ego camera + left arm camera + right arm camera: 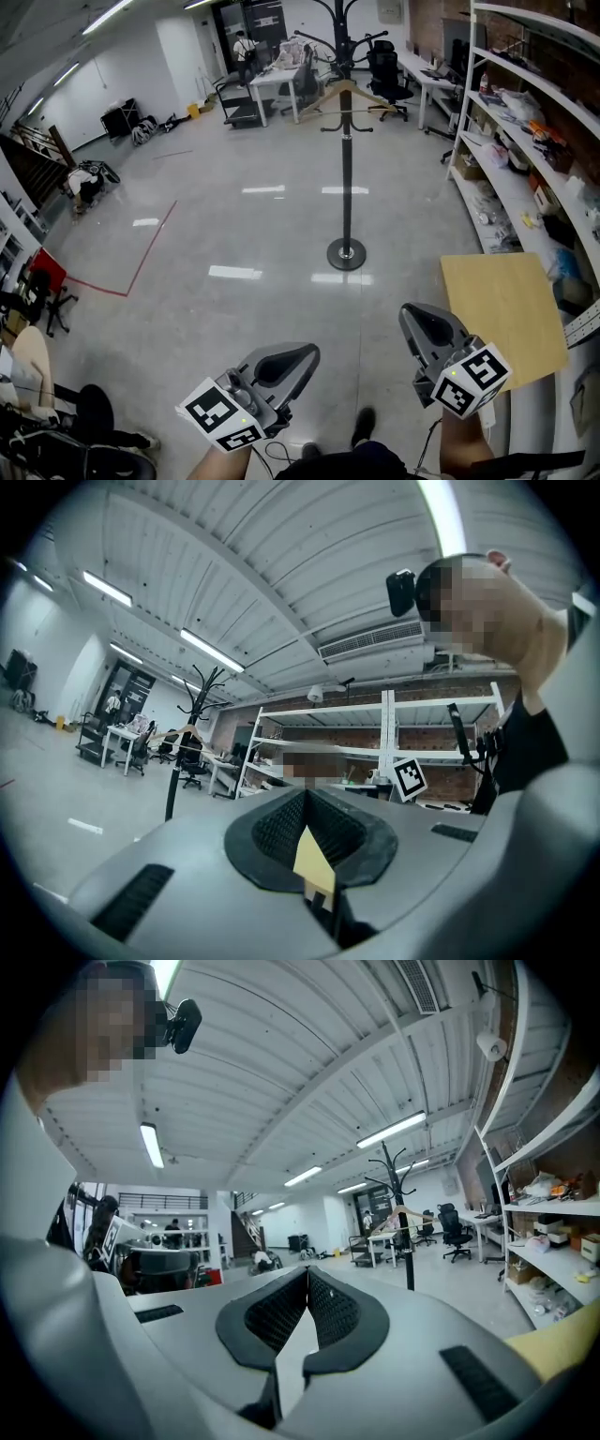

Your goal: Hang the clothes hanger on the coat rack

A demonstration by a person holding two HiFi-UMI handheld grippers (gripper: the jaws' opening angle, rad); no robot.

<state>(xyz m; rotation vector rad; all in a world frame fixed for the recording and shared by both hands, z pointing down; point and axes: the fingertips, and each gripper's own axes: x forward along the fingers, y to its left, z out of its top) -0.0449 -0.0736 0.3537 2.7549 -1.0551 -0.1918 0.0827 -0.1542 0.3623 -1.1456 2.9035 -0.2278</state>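
Left tool [307,354] and right tool [411,319] are held low, each with its jaws narrowed tip to tip on nothing. A wooden tabletop [502,314] lies just right of the right tool. Well ahead of both stands the coat rack [346,187], with the clothes hanger [343,94] hanging high on it.

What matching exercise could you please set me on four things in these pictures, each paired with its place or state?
Things:
1. hanger
2. coat rack
3. table
4. left gripper

Places or states:
A. fingers together, holding nothing
B. stands on the glossy floor, mid-room
C. light wood, beside the shelves
D. hangs from the rack

Pairs: 1-D, 2-B, 3-C, 4-A
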